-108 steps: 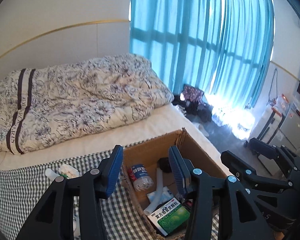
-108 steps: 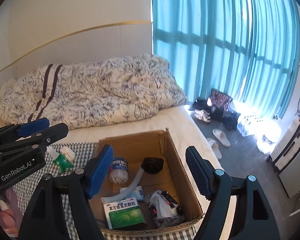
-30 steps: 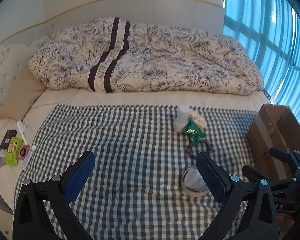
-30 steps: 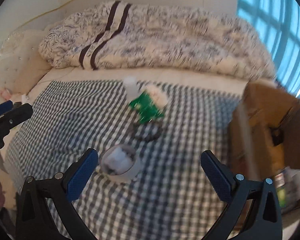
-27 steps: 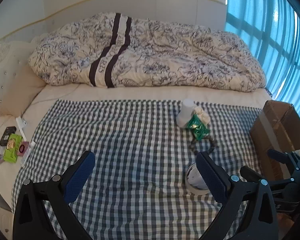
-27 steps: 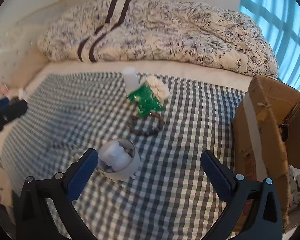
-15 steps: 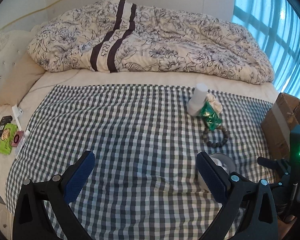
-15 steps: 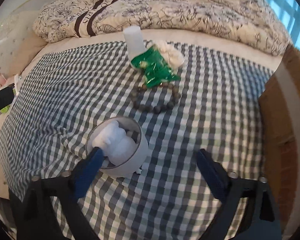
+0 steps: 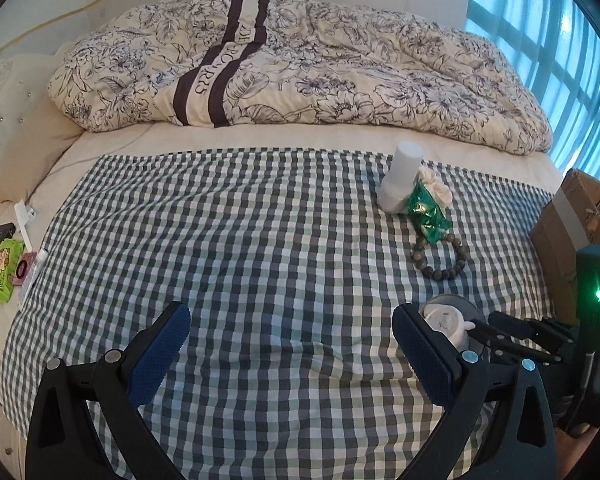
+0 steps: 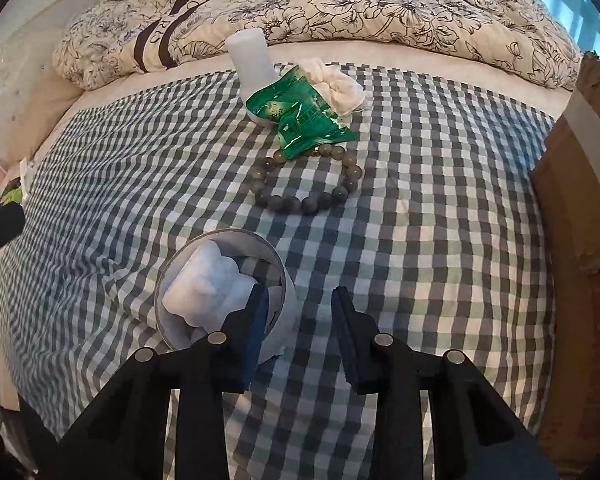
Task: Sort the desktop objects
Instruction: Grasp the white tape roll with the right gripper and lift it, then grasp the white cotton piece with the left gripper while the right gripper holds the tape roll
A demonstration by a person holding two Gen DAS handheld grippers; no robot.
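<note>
Left wrist view: the left gripper hangs with its blue-padded jaws spread wide over the green-and-white checked cloth, holding nothing. To its right, a round white tape roll stuffed with crumpled white tissue sits partly hidden behind the right pad. The right gripper reaches in from the right, its black tips at the roll's rim. Further back lie a ring of grey-brown beads, a crinkled green foil packet and an upright white plastic bottle, with a white crumpled cloth just behind the packet. A brown cardboard box stands at the right edge; small items lie off the cloth at the left.

Right wrist view: the roll stands with its axis vertical and its opening facing up. The left finger sits inside the ring, the other outside on the cloth, the wall between them; the jaws are narrowed, but whether they press the wall cannot be told. This view also shows the packet overlapping the beads and leaning against the bottle.
</note>
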